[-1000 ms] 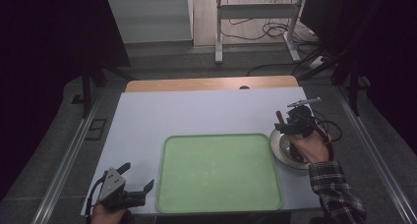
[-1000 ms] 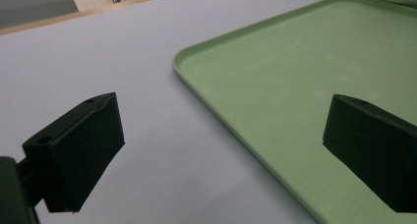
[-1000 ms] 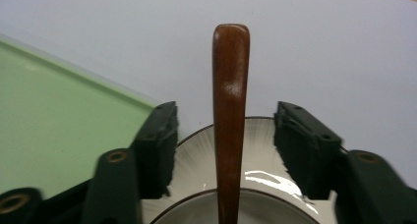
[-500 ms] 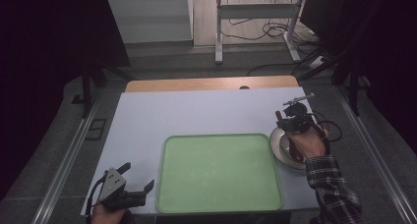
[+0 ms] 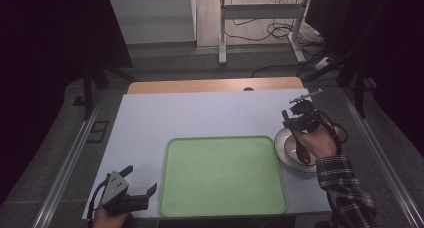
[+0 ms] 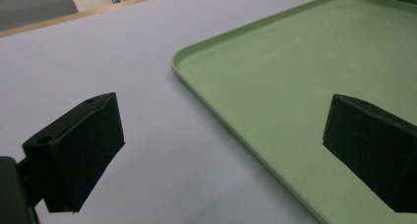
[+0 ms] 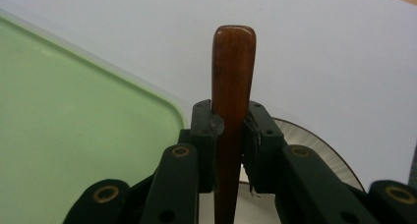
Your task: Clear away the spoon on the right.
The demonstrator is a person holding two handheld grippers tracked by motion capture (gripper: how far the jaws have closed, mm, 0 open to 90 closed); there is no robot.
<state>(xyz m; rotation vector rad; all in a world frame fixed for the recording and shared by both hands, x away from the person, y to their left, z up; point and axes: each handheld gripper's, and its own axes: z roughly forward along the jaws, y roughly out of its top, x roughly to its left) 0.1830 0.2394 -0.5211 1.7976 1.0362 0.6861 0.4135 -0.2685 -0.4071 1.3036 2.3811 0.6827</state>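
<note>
A slim, stiff, light brown wooden spoon (image 7: 233, 86) was held clamped by its smooth handle between the pads of the right gripper (image 7: 231, 130), its bowl resting below in a shallow white dish (image 5: 292, 150), while the left gripper (image 5: 134, 185) was kept wide and empty.

a pale green tray (image 5: 223, 175) lies flat at the middle of the desk's (image 5: 200, 113) near edge, a bare wooden strip (image 5: 215, 85) runs along the far edge, and beyond it cables (image 5: 265, 33) trail on the floor around a metal stand (image 5: 222, 43).
</note>
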